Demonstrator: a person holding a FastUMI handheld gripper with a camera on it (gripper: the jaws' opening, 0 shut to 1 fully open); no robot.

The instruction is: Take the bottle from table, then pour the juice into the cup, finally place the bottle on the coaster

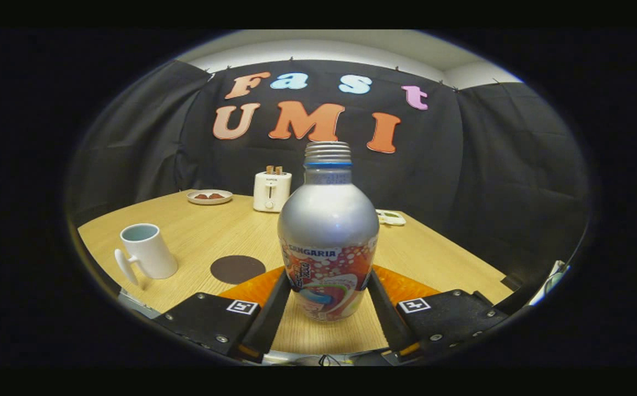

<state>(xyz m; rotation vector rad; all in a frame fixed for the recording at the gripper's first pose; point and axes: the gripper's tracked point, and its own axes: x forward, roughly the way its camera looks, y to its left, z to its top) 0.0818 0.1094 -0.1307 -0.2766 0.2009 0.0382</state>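
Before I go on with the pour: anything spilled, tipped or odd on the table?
Nothing spilled or tipped. The bottle stands upright between the gripper fingers, which flank its lower body, and its neck has no cap. The cup and the coaster sit beyond the fingers to one side. The cup's lean looks like lens distortion.

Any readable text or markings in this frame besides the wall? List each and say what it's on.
Bottle: a brand word in capitals on a white band, with slanted script below it too blurred to read.
Toaster: a tiny mark near its top, too small to read.
Gripper: two square tags, patterns only, no words. Its jaws flank the bottle's lower body; whether they press on it is unclear.
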